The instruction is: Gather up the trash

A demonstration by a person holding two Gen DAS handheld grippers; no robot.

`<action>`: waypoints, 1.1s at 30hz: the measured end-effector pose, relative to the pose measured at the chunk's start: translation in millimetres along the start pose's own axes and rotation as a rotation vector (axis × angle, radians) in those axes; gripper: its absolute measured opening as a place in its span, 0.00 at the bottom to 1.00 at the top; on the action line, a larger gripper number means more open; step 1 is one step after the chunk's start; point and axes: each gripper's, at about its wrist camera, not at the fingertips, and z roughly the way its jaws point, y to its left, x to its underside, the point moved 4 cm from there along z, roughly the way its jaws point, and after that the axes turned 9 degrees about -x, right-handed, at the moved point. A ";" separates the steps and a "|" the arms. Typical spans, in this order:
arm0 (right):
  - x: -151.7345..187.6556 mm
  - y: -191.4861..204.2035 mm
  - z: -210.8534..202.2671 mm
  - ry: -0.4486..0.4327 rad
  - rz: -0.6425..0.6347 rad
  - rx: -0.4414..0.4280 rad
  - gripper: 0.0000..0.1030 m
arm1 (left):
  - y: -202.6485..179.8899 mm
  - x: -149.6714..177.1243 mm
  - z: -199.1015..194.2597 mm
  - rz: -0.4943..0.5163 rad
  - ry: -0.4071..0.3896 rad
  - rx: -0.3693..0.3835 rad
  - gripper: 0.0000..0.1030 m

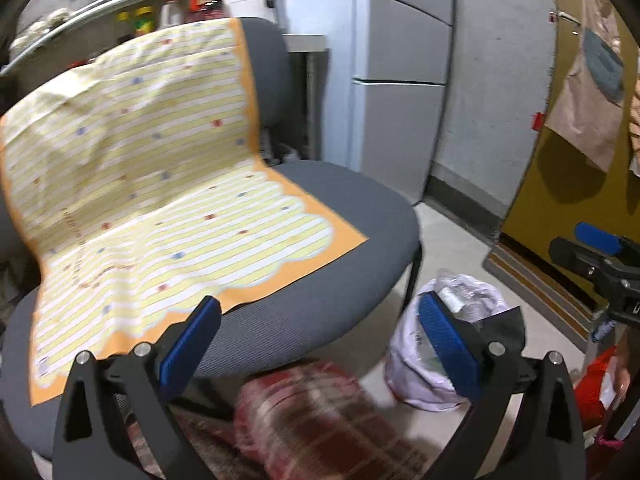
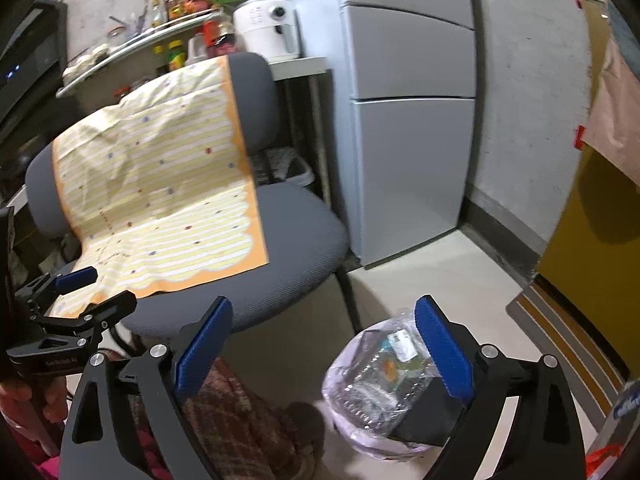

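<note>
Count: 2 grippers, 1 trash bag, 1 chair, 1 paper sheet, 1 fridge, 1 white appliance on the counter behind.

Your left gripper (image 1: pixel 318 340): jaws wide, blue pads well apart, nothing between them. It hangs over the front edge of the grey chair (image 1: pixel 320 200), above a red plaid fabric (image 1: pixel 320 420) low in frame (blurred, can't tell what it is). Seen from the right wrist cam, it sits at the far left (image 2: pixel 94 286), jaws apart there too.

Your right gripper (image 2: pixel 324 348): jaws wide, empty. Right pad overlaps the bag in view; can't tell if touching. From the left cam only part of it shows at the right edge (image 1: pixel 592 248), state not readable from that side.

Trash bag (image 2: pixel 372 384): pale lilac/white plastic, on the floor to the right of the chair, near its front leg, in front of the fridge (image 2: pixel 408 120). Stands upright, mouth open and facing up. Long axis roughly vertical, bag squat and rounded. Inside: clear crinkled plastic, a labelled pack, a black flat piece sticking out at the near side. Also shows in the left cam (image 1: pixel 412 356), partly behind your left gripper's right finger.

Yellow striped paper sheet (image 1: pixel 140 180) w/ orange border, draped over backrest and seat, long axis running from backrest top down to the seat front.

White appliance (image 2: pixel 268 26) sits on the counter behind the chair, beside the fridge.
</note>
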 end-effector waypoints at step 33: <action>-1.3 22.5 10.2 0.047 -0.061 -0.002 0.91 | 47.3 26.1 -21.5 -0.101 0.086 -0.119 0.94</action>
